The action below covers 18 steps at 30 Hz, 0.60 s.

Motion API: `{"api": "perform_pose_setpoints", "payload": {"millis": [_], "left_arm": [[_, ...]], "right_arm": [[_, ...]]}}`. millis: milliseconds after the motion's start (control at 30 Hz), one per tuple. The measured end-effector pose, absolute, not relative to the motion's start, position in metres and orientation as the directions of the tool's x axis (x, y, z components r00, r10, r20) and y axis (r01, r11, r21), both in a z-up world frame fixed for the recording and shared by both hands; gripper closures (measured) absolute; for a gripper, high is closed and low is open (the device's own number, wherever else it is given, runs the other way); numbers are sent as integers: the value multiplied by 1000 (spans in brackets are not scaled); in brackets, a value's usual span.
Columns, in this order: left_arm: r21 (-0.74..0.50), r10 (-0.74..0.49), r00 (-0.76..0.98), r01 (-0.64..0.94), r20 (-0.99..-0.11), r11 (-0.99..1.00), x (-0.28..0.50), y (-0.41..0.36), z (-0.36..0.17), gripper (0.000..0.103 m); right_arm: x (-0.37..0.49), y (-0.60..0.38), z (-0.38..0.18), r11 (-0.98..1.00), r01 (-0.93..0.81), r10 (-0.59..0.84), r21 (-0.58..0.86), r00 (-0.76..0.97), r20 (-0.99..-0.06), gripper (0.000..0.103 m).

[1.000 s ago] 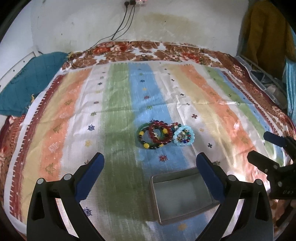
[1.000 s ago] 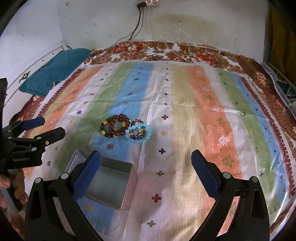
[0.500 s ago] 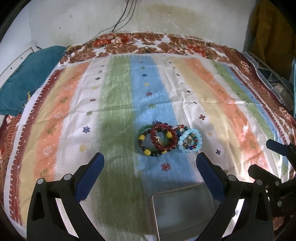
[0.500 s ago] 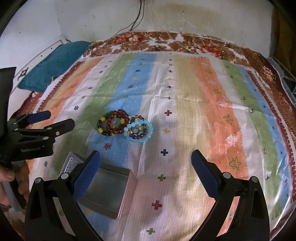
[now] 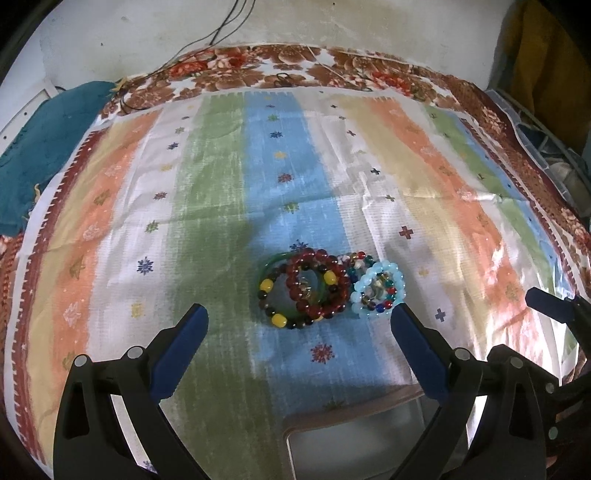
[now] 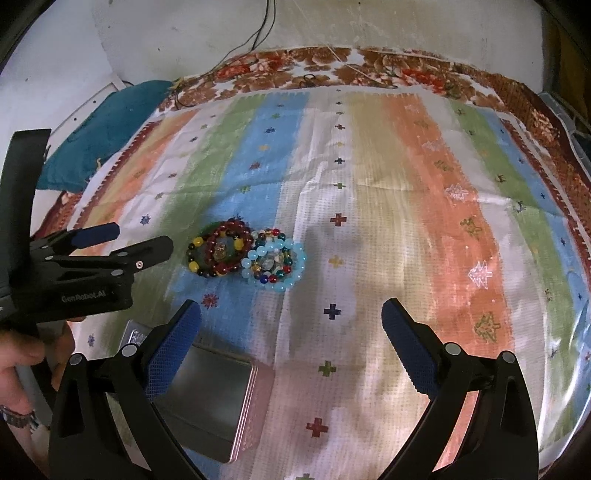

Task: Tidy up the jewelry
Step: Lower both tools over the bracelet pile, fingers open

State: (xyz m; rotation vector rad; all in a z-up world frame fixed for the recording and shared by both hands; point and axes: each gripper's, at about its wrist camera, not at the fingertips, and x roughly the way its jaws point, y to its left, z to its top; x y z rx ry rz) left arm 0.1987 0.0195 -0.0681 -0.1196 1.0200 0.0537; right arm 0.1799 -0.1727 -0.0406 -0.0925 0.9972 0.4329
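Black left tool (image 6: 142,242) marked "GenRobot.AI", blue pads (image 6: 96,233), silver screws, wristwatch (image 6: 16,421)

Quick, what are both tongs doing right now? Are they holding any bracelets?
Left tongs: open, holding nothing.
Right tongs: open, holding nothing.
The bracelets lie on the cloth.

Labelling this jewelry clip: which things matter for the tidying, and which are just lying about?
For the job: dark red bead bracelet, light blue bead bracelet, metal tin, left gripper, right gripper.

Lying about: teal cloth, wall cables, striped cloth.
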Motion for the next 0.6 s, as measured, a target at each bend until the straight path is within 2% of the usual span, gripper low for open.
{"api": "perform_pose_setpoints", "payload": {"millis": [200, 467, 600], "left_arm": [[-86, -13, 487, -127, -873, 988, 212, 26, -81, 7], [-92, -16, 455, -145, -891, 985, 226, 31, -97, 13], [-102, -30, 429, -146, -903, 984, 234, 31, -105, 22]], "right_arm": [[189, -168, -46, 909, -398, 309, 120, 453, -836, 4], [202, -166, -56, 909, -393, 316, 142, 424, -849, 4], [210, -165, -63, 909, -386, 317, 154, 406, -857, 4]]}}
